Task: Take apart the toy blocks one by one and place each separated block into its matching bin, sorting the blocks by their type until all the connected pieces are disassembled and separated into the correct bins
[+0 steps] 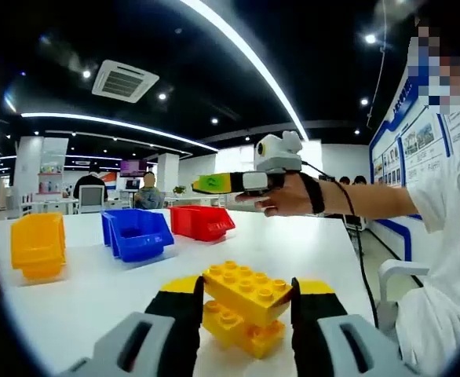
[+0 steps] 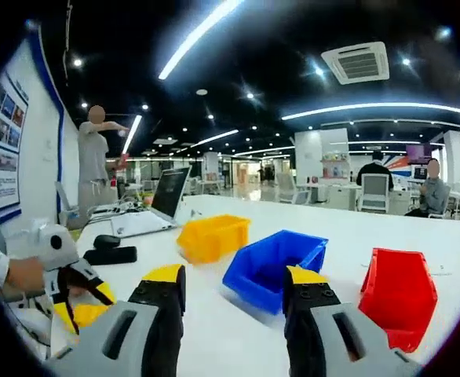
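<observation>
On the white table, left gripper view: stack of yellow blocks sits between the left gripper jaws.
Blocks look: glossy plastic, studded tops, upper block skewed across a lower one, lower one resting on the table.
Left gripper jaws: black with yellow tips, closed in against both sides of the upper yellow block.
Right gripper, left gripper view: held in a hand above the far table edge, a green piece at its tip; cannot tell whether it is clamped.
Right gripper view: own gripper, jaws apart, nothing between them, table showing in the gap.
Bins, left gripper view: yellow bin, blue bin, red bin, in a row, each apart.
Bins, material: smooth hard plastic, open sloped fronts.
Bins, right gripper view: yellow bin, blue bin, red bin.
Other: open laptop behind the yellow bin.
</observation>
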Demonstrator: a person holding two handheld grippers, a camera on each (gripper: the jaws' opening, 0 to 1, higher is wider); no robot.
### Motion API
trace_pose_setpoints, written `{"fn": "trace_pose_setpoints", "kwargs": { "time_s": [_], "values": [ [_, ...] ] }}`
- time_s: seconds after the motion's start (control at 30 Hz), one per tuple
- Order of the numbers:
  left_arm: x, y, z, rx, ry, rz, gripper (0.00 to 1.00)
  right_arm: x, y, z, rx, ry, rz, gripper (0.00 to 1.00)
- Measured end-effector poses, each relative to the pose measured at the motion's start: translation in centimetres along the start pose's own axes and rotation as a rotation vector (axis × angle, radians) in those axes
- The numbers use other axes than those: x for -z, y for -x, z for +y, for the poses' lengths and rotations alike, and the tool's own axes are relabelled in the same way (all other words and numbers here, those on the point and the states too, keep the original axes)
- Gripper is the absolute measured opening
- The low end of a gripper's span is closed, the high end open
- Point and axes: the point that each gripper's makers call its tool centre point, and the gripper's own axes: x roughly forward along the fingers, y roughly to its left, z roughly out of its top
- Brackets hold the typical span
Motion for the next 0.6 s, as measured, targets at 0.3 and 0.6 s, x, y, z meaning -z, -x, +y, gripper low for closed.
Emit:
{"fn": "trace_pose_setpoints", "kwargs": {
  "time_s": [0.3,0.6],
  "values": [
    [0.1,0.1,-0.1,0.003,0.003,0.001,0.46,3.3,2.9,5.1,-0.116,0.101,0.054,0.49],
    [0.1,0.1,-0.2,0.021,0.019,0.002,0.46,8.6,3.3,11.0,-0.27,0.167,0.154,0.5]
  ]
}}
